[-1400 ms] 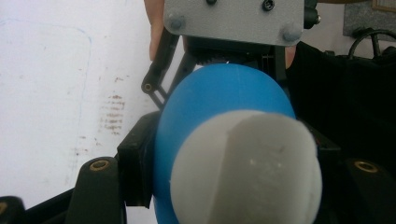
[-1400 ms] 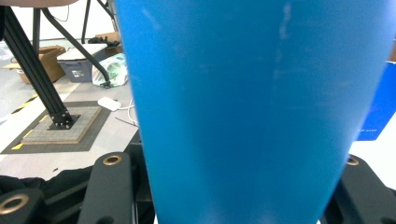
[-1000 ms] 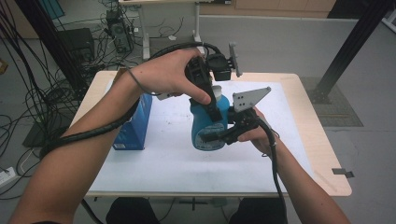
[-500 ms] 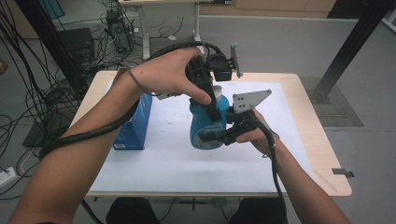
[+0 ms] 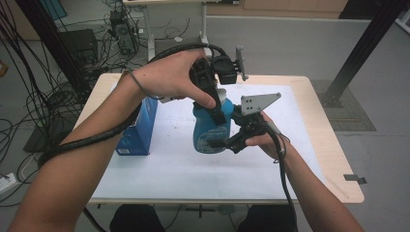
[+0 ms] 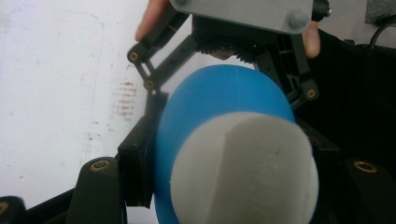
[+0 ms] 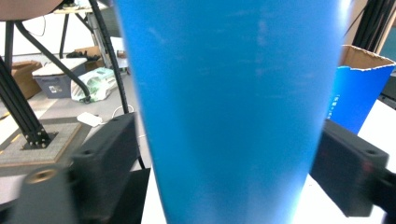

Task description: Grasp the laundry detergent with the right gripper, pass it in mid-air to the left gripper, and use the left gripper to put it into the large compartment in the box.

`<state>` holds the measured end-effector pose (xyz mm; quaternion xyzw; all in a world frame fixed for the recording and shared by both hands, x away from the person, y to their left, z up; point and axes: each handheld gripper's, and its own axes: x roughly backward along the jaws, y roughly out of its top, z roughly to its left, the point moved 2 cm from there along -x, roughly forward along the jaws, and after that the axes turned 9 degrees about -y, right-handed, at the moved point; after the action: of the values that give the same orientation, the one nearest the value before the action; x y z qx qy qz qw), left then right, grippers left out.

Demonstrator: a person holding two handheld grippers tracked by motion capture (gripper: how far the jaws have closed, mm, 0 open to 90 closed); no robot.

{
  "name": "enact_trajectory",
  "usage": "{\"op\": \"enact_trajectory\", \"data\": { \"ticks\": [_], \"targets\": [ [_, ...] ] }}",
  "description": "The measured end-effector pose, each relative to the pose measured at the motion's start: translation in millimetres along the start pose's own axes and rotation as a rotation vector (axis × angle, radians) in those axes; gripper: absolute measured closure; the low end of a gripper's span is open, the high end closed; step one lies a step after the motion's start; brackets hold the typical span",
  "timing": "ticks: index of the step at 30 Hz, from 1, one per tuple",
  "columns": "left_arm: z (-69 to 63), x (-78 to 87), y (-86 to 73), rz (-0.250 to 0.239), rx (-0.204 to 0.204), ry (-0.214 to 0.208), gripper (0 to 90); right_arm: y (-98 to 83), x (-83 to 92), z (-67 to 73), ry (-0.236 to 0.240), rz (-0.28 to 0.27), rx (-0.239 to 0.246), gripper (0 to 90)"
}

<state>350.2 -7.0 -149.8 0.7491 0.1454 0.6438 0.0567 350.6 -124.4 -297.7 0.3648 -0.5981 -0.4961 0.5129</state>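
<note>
A blue bottle [image 5: 210,133] with a white cap [image 6: 243,172] stands upright above the white sheet. My left gripper [image 5: 218,105] comes down from above and is shut on the cap, one black jaw on each side of it [image 6: 233,186]. My right gripper [image 5: 218,143] reaches in from the right at the bottle's lower body [image 7: 233,116]. Its jaws have just been opening, and the pads [image 7: 109,154] now stand beside the blue wall with the bottle between them. The right gripper's linkage [image 6: 154,70] shows behind the bottle in the left gripper view.
An open blue carton [image 5: 140,128] stands on the white sheet [image 5: 300,104] left of the bottle, also at the right of the right gripper view [image 7: 357,93]. The wooden tabletop [image 5: 338,164] rims the sheet. Cables and black frame legs crowd the floor beyond.
Both hands and the bottle have kept their place. The right gripper's jaws look slightly wider around the bottle's body than before.
</note>
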Motion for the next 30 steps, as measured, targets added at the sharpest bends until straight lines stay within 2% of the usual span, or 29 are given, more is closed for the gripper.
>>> {"op": "enact_trajectory", "data": {
  "ticks": [2, 4, 15, 21, 30],
  "targets": [
    [-0.1, 0.0, 0.0, 0.001, -0.002, 0.002, 37.0, 0.4, 0.6, -0.2, -0.008, -0.004, -0.009, 6.3],
    [0.3, -0.3, 0.4, -0.002, 0.003, 0.002, 37.0, 0.7, 0.7, -0.4, -0.015, -0.005, -0.014, 1.1],
    [3.0, -0.6, 0.2, -0.009, 0.013, 0.012, 37.0, 1.3, 4.3, -2.3, -0.046, 0.032, -0.009, 0.7],
    [5.1, 0.3, -3.3, -0.007, 0.035, 0.028, 37.0, -3.0, 10.5, -5.3, -0.056, 0.065, -0.016, 0.7],
    [10.4, 0.5, -10.1, 0.001, 0.09, 0.048, 37.0, -11.3, 25.0, -13.1, -0.072, 0.119, -0.046, 0.8]
  ]
}}
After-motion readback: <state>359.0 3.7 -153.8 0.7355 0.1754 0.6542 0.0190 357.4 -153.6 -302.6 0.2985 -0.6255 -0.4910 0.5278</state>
